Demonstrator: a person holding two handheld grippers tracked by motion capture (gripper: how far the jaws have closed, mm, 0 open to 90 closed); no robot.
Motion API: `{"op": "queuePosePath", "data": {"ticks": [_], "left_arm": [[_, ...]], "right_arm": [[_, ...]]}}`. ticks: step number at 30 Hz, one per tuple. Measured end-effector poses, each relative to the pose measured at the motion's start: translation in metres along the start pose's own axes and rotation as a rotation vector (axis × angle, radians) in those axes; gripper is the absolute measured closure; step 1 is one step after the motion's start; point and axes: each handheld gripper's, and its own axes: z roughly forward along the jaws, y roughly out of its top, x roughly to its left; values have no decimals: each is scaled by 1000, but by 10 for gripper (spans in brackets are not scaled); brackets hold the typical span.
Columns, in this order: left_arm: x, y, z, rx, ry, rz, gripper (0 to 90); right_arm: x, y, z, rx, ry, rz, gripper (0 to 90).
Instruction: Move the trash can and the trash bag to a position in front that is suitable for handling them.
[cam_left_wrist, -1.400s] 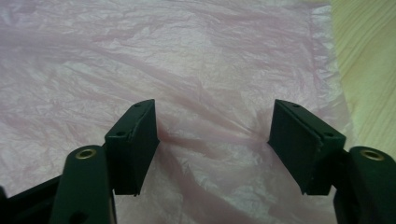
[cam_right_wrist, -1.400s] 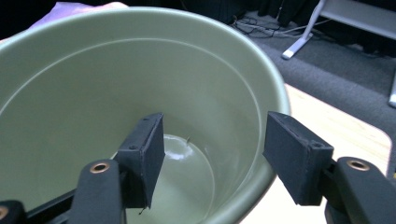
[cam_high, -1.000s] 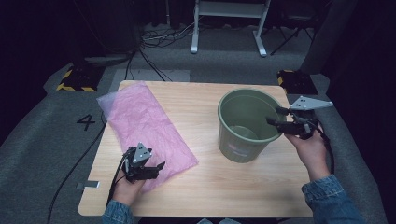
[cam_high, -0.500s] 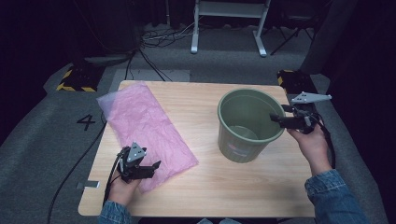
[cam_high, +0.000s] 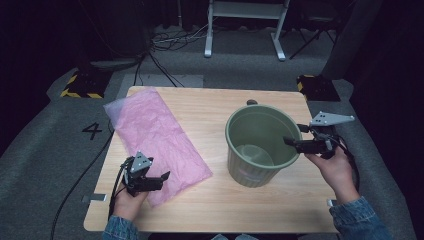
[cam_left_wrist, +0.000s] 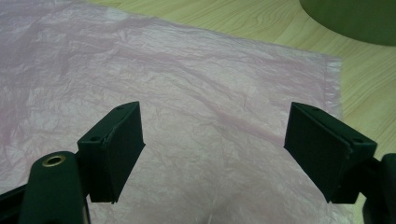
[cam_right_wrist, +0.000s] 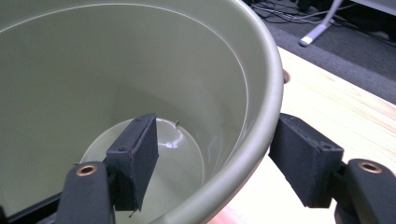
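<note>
Left gripper (cam_high: 161, 178) is open and hangs low over the near end of the pink bag (cam_high: 155, 137). In the left gripper view its two jaws stand wide apart, with the wrinkled bag (cam_left_wrist: 196, 93) flat under them; I cannot tell if they touch it. The bag lies spread on the left half of the surface (cam_high: 210, 112), with its far corner over the edge.

Right gripper (cam_high: 294, 143) is also open, at the right rim of the green bucket (cam_high: 252, 167). In the right gripper view one jaw is inside the bucket (cam_right_wrist: 93, 70) and the other outside, so the rim is between them, not pressed. The bucket stands upright on the right half of the surface, well apart from the bag.
</note>
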Motion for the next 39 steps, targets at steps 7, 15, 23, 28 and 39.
{"op": "queuePosePath", "data": {"ticks": [7,15,23,28,39], "left_arm": [[-2,2,-1,-6,-5,7,193],[-1,2,-1,-4,-14,6,194],[-1,2,1,-3,-23,-4,201],[-3,3,2,3,-24,2,203],[1,1,1,8,-13,-12,211]], "right_arm": [[31,-2,-5,0,31,-46,315],[61,-2,-11,8,93,-89,318],[88,-9,-21,8,171,-78,319],[99,-9,-25,5,210,-106,381],[94,9,-36,-86,182,-118,396]]}}
